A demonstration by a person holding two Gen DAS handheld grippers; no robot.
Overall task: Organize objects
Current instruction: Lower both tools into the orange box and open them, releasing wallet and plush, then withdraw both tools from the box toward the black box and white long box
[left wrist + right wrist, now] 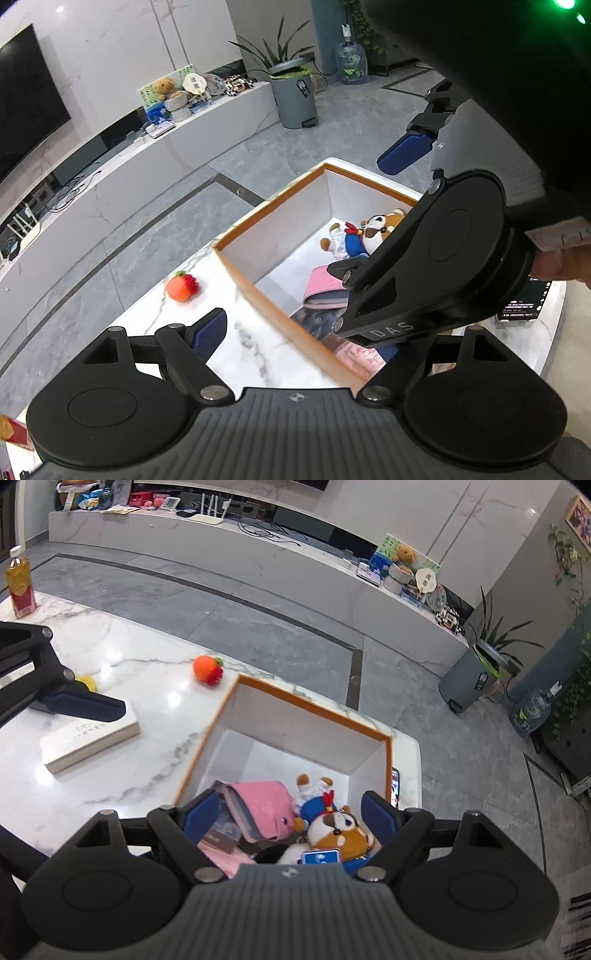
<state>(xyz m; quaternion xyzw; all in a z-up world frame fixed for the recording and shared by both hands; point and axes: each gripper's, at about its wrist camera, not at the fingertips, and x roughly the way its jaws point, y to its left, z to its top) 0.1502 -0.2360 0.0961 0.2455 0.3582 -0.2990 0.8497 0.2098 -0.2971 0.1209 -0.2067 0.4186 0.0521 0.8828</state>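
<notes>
Over the box (314,722), the right hand-held gripper (291,814) hangs released above a plush dog (343,830) and pink pouch (264,805). The left hand-held gripper (295,332) is also released, empty. The knitted fruit (207,669) sits near the table (110,657) edge; a clumsy nudge might roll it off.

A home living room, by the look of it: a large dark television (26,96) on a marble-look wall above a long low white console (229,550) cluttered with a teddy bear (164,86), routers and cables, grey tiled floor (280,602), a potted plant (277,51), a pedal bin (295,96) and a water jug (351,61)
</notes>
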